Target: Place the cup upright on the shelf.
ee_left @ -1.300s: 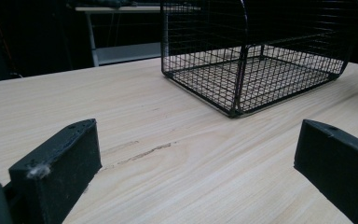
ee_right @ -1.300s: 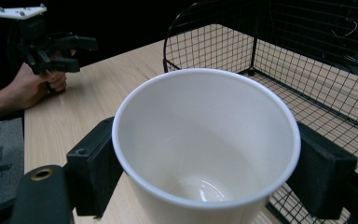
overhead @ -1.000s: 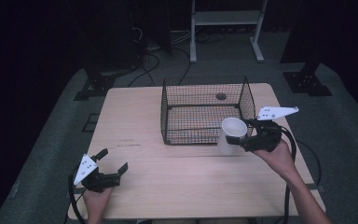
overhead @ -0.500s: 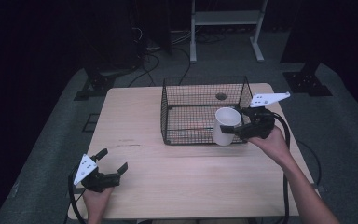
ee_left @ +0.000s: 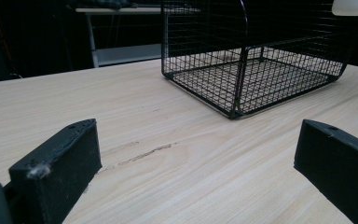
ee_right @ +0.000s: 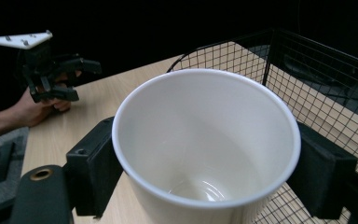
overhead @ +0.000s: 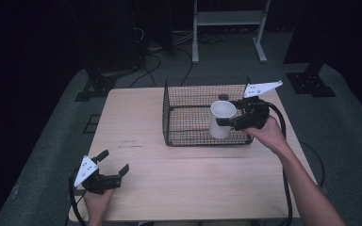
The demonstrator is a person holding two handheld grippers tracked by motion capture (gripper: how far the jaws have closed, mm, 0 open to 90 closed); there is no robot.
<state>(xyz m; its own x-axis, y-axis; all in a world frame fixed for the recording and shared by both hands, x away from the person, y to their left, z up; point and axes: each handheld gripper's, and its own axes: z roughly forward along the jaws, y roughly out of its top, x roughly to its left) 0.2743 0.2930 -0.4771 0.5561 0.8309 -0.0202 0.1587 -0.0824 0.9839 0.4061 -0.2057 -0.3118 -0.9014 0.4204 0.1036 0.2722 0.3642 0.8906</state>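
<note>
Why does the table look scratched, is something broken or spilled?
Nothing is spilled or broken. The wooden table has one thin dark scuff on its top, in front of the left gripper. The white cup is upright and empty in the right gripper, over the wire basket, which stands straight.

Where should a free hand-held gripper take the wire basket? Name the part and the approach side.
Take the wire basket by its top rim on the left wall, coming from above. The walls are thin upright mesh, so the jaws can straddle one, and the left hand-held gripper stands open on that side, probably nearest.
</note>
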